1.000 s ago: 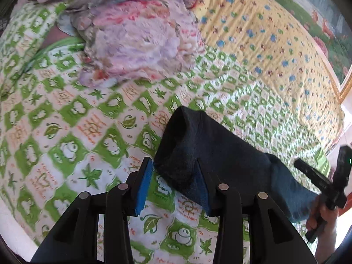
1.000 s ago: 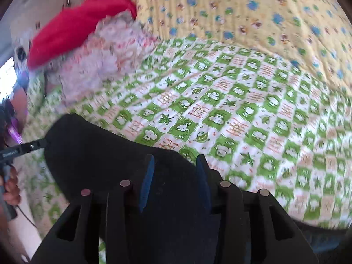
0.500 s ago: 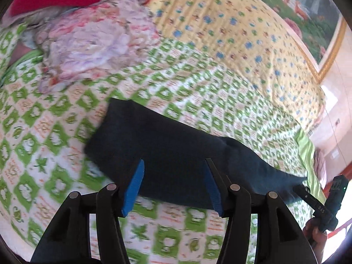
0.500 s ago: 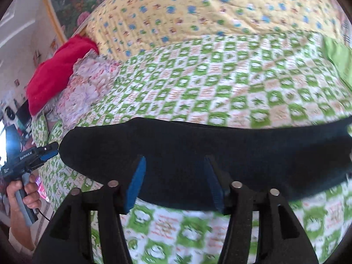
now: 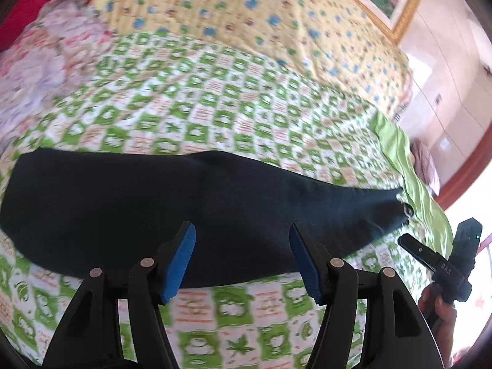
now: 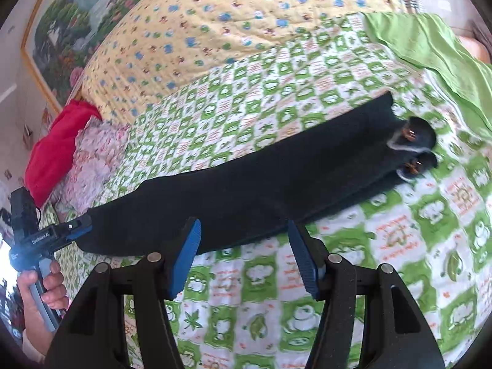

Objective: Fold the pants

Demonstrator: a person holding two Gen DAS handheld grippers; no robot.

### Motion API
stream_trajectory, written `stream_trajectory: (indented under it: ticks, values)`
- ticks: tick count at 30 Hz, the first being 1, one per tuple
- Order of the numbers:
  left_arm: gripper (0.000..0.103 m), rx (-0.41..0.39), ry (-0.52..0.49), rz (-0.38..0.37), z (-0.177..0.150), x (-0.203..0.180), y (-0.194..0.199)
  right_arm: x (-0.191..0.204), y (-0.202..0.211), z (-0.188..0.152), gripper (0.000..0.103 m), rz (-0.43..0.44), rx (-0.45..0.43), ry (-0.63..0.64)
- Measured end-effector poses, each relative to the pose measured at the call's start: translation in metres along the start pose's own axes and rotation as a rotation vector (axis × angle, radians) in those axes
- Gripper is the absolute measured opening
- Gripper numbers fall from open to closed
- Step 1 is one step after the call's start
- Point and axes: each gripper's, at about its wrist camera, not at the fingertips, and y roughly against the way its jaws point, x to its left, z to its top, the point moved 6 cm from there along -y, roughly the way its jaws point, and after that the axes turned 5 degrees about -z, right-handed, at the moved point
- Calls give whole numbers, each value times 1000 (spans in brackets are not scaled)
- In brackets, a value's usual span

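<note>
The dark navy pants lie flat in a long strip across the green-and-white checked bedspread, folded lengthwise. In the right wrist view the pants show two pocket flaps with copper buttons at the right end. My left gripper is open and empty, just above the pants' near edge. My right gripper is open and empty, over the bedspread at the pants' near edge. The right gripper also shows in the left wrist view, and the left gripper in the right wrist view at the pants' left end.
A yellow patterned quilt lies at the far side of the bed. A crumpled floral cloth and a red pillow sit at the left end. A plain green sheet is at the right end.
Both grippers have let go of the pants and pulled back, jaws now wide open. The pants, bunched and lifted before, now lie stretched flat on the bed.
</note>
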Motion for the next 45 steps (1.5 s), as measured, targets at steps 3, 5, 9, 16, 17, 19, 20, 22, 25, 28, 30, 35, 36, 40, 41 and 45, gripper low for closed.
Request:
stream_trajectory:
  ticks: [3, 5, 9, 16, 17, 19, 20, 22, 25, 28, 30, 35, 36, 40, 41, 45]
  values:
    - [65, 39, -63, -28, 2, -29, -17, -15, 5, -1, 60, -12, -12, -37]
    - [65, 49, -96, -46, 5, -45, -24, -25, 9, -1, 61, -17, -19, -74]
    - [68, 56, -134, -79, 11, -70, -35, -42, 15, 3, 61, -28, -34, -119]
    - [69, 102, -220, -128, 19, -107, -59, -71, 24, 8, 61, -62, -60, -211]
    - [69, 110, -232, -135, 20, -112, -64, -75, 25, 9, 61, -64, -61, -221]
    - [69, 132, -258, -148, 21, -123, -74, -81, 25, 9, 61, -72, -64, -241]
    - [69, 142, -273, -154, 21, -127, -79, -85, 25, 9, 61, -78, -64, -252]
    - [69, 166, -310, -163, 21, -138, -91, -91, 23, 9, 61, -76, -57, -279]
    - [69, 205, -359, -181, 21, -152, -108, -97, 19, 13, 61, -71, -48, -314]
    - [70, 243, -411, -213, 24, -171, -127, -106, 18, 19, 61, -59, -63, -354]
    - [70, 276, -441, -241, 27, -184, -140, -114, 16, 23, 61, -54, -74, -396]
    - [70, 349, -487, -294, 36, -219, -176, -127, 8, 28, 61, -30, -75, -480]
    - [70, 360, -497, -303, 37, -225, -181, -129, 8, 29, 61, -28, -79, -489]
    - [70, 434, -532, -352, 37, -250, -210, -135, 6, 35, 60, -31, -96, -513]
    - [70, 457, -545, -366, 36, -257, -219, -137, 4, 36, 58, -26, -100, -519]
    - [70, 515, -575, -397, 33, -273, -248, -143, 0, 36, 24, -15, -101, -523]
